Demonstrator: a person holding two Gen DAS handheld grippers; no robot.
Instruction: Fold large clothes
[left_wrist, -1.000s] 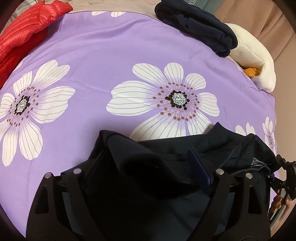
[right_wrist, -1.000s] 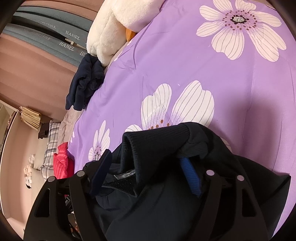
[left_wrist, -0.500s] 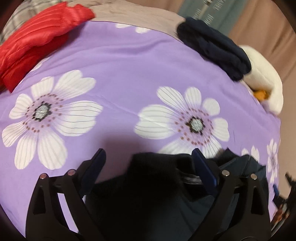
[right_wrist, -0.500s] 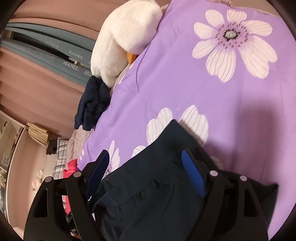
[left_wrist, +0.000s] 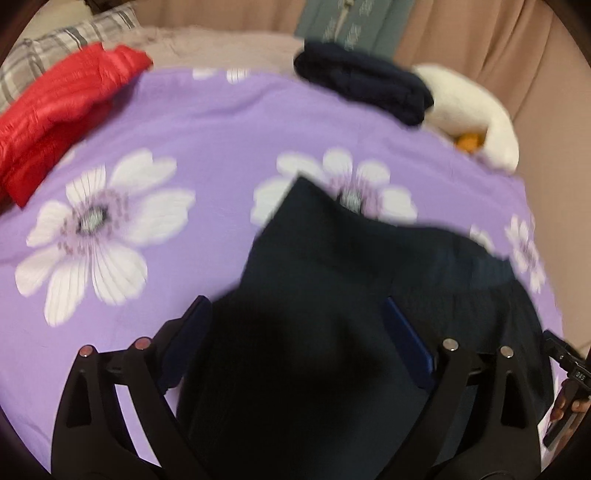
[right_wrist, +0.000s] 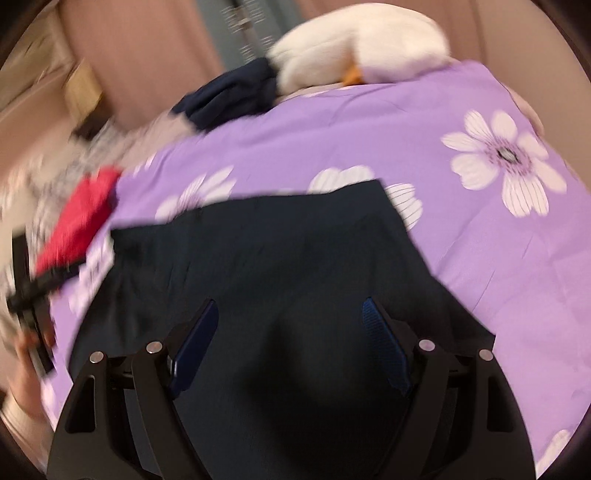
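**Dark garment spread on a flowered bed, both jaws wide above it**

Seen from the left wrist: a dark navy fabric garment (left_wrist: 332, 295) lying flat on a purple bedcover printed with large white flowers (left_wrist: 184, 122), one squared corner reaching up over a flower. Left gripper (left_wrist: 295, 332) over the garment's near part, jaws wide apart, blue pads (left_wrist: 406, 347) clear of the cloth as far as the blur allows, nothing pinched between them. Far left on the bed, a red quilted puffer jacket (left_wrist: 62, 107). At the far edge, a folded navy bundle of clothing (left_wrist: 369, 86) touching a white plush toy with an orange beak (left_wrist: 476, 110). Behind, beige curtains (left_wrist: 517, 48).

Seen from the right wrist, heavily blurred: the same garment (right_wrist: 277, 258) filling the lower middle. Right gripper (right_wrist: 291, 332) above it, jaws likewise wide, gripping nothing. At the left edge, a hand (right_wrist: 31, 350) around the other tool's black handle.
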